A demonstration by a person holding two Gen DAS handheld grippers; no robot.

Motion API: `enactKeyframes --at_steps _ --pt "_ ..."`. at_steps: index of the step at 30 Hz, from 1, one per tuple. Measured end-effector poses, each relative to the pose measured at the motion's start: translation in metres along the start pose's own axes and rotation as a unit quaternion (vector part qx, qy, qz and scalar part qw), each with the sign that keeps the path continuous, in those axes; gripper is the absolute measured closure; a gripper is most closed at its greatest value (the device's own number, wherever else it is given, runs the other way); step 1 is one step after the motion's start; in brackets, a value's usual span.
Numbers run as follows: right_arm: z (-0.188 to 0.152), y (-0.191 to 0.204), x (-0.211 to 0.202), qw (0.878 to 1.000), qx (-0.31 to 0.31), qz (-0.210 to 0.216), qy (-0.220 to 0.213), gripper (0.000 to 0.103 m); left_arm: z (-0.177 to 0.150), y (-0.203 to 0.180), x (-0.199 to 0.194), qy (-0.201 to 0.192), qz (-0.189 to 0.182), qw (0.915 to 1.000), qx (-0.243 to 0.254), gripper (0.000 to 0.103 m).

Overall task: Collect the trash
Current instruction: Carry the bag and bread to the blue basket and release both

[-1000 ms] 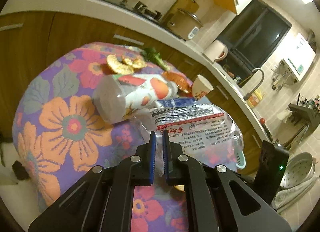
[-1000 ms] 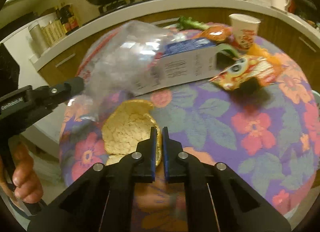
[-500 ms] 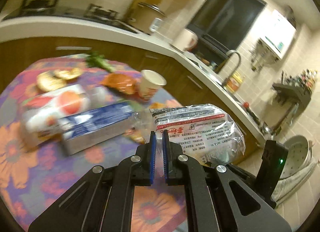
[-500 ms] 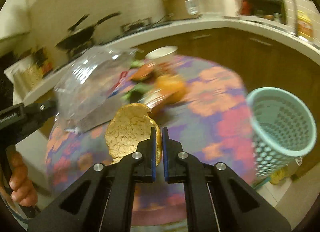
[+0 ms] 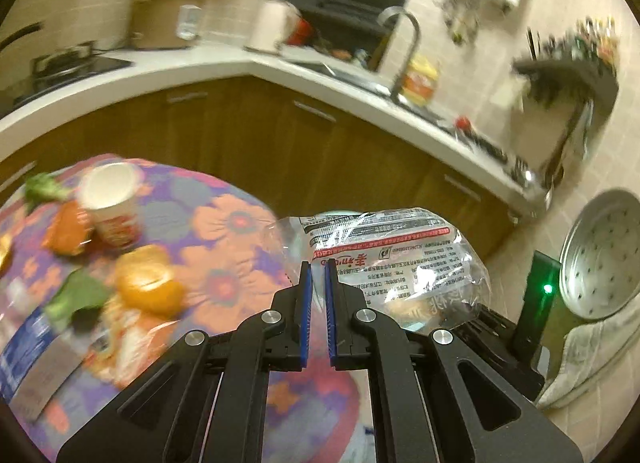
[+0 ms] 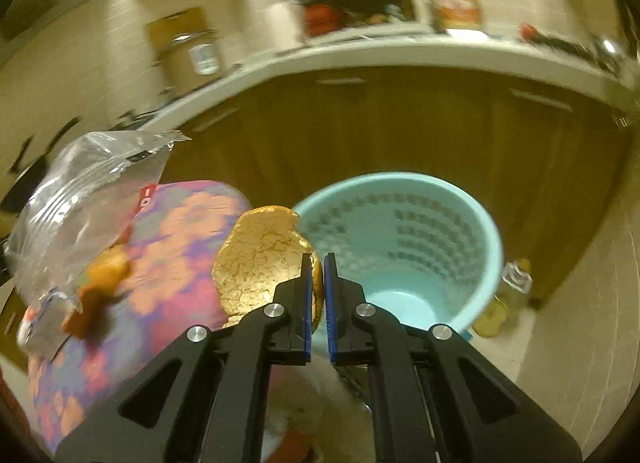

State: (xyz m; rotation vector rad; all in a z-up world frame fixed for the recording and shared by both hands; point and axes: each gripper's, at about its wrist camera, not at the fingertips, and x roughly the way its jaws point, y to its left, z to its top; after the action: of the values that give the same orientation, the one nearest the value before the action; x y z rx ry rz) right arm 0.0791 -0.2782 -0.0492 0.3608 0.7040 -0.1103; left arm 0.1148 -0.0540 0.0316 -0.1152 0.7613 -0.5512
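Note:
My left gripper (image 5: 316, 275) is shut on a clear plastic bag (image 5: 396, 263) with red and black print, held off the right edge of the flowered table (image 5: 224, 231). The bag also shows at the left of the right wrist view (image 6: 84, 199). My right gripper (image 6: 316, 267) is shut on a yellow citrus peel (image 6: 260, 259), held just left of the open top of a light blue mesh bin (image 6: 404, 251) on the floor. The bin looks empty inside.
On the table lie a paper cup (image 5: 110, 203), orange peels (image 5: 148, 287), green leaves (image 5: 76, 299) and a blue-white carton (image 5: 28, 347). Brown cabinets (image 5: 360, 151) under a white counter stand behind. A metal steamer tray (image 5: 600, 255) leans at the right.
Both grippers have swung right, away from the table's middle, carrying the bag and the peel. The blue bin has come to the centre of the right wrist view, close below the peel.

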Motion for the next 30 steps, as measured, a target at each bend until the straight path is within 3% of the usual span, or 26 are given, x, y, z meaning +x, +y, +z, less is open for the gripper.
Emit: enactKeyframes --at_steps 7,9,12,14,16,19,24,30 --pt "0.003 -0.042 0.037 0.997 0.051 -0.041 0.044 0.099 0.014 -0.023 0.073 0.053 0.003 0.9985 0.011 0.098" --pt "0.002 -0.050 0.042 0.996 0.056 -0.051 0.055 0.098 0.017 -0.030 0.095 0.066 0.012 0.9974 0.027 0.093" --pt "-0.003 -0.054 0.048 0.994 0.058 -0.047 0.077 0.091 0.019 -0.037 0.118 0.081 0.017 0.9957 0.042 0.079" --pt "-0.008 -0.054 0.048 0.994 0.056 -0.045 0.084 0.082 0.018 -0.036 0.125 0.083 0.018 0.9954 0.044 0.071" --pt "-0.011 -0.056 0.046 0.994 0.053 -0.046 0.086 0.072 0.019 -0.035 0.126 0.084 0.014 0.9956 0.040 0.071" --pt "-0.016 -0.056 0.036 0.995 0.052 -0.043 0.076 0.054 0.018 -0.028 0.113 0.073 0.011 0.9965 0.038 0.069" --pt "-0.006 -0.031 0.024 0.998 0.032 -0.009 0.054 0.052 0.018 -0.019 0.070 0.028 0.019 0.9988 0.037 0.052" --pt "-0.002 0.028 -0.006 0.998 -0.032 0.048 0.013 0.047 0.008 0.008 -0.004 -0.036 0.046 0.9979 0.026 0.040"
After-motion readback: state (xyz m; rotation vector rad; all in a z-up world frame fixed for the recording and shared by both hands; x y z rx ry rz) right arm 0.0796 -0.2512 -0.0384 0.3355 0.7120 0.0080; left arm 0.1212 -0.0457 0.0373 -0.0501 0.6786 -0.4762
